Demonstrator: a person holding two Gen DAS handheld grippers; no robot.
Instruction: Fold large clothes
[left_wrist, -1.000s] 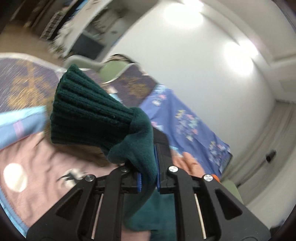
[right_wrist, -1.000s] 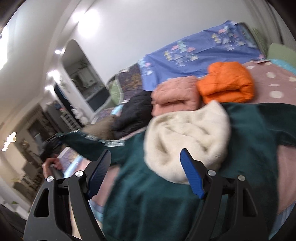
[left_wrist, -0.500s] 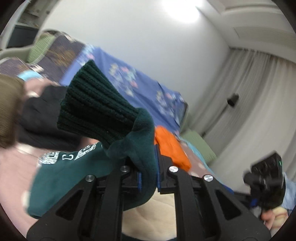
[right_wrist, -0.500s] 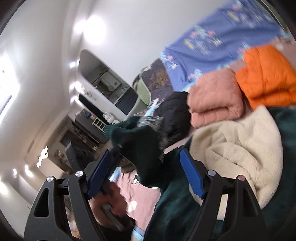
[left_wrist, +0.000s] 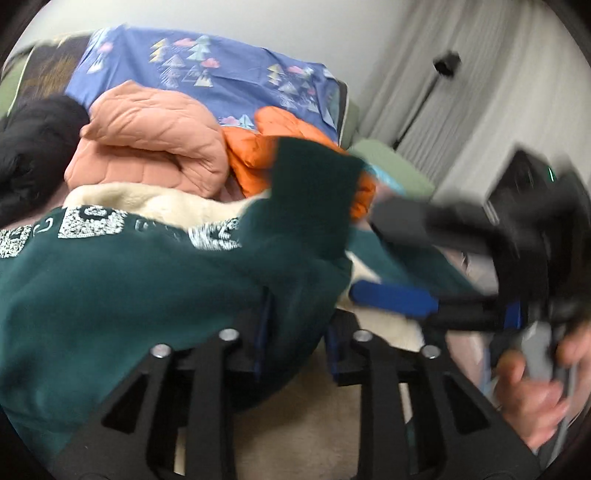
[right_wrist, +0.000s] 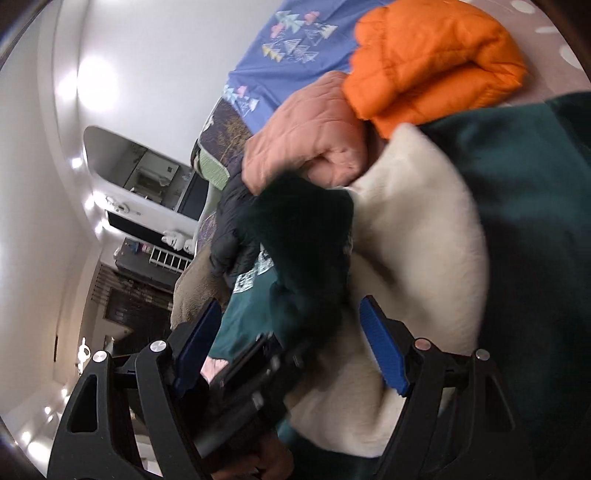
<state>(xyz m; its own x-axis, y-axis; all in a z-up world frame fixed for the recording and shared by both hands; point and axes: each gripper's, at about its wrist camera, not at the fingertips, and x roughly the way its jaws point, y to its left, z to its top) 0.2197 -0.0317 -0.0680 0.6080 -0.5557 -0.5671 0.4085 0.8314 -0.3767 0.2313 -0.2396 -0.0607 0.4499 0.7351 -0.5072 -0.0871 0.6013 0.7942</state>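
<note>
A dark green sweatshirt (left_wrist: 92, 280) with white print and cream fleece lining (left_wrist: 147, 199) lies spread on the bed. My left gripper (left_wrist: 295, 332) has the sweatshirt's sleeve (left_wrist: 314, 206) between its blue pads. Its jaws are opening, and the cloth still fills the gap. The ribbed cuff stands up ahead of the fingers. My right gripper (right_wrist: 291, 343) is open, low over the cream lining (right_wrist: 424, 240). The sleeve (right_wrist: 303, 240) and the left gripper (right_wrist: 280, 347) sit between its fingers, touching neither pad. In the left wrist view the right gripper (left_wrist: 399, 262) comes in blurred from the right, held by a hand (left_wrist: 532, 391).
Behind the sweatshirt lie folded jackets: pink quilted (left_wrist: 155, 140), orange puffer (left_wrist: 266, 147) and black (left_wrist: 33, 147). A blue patterned sheet (left_wrist: 221, 77) covers the headboard side. Grey curtains (left_wrist: 480, 74) hang at the right. A doorway and shelves (right_wrist: 147, 206) are at the left of the right wrist view.
The left gripper swung right and down, carrying the sleeve over the sweatshirt's body, and its jaws widened. The right gripper rolled and dipped, so the sleeve and left gripper now lie between its fingers.
</note>
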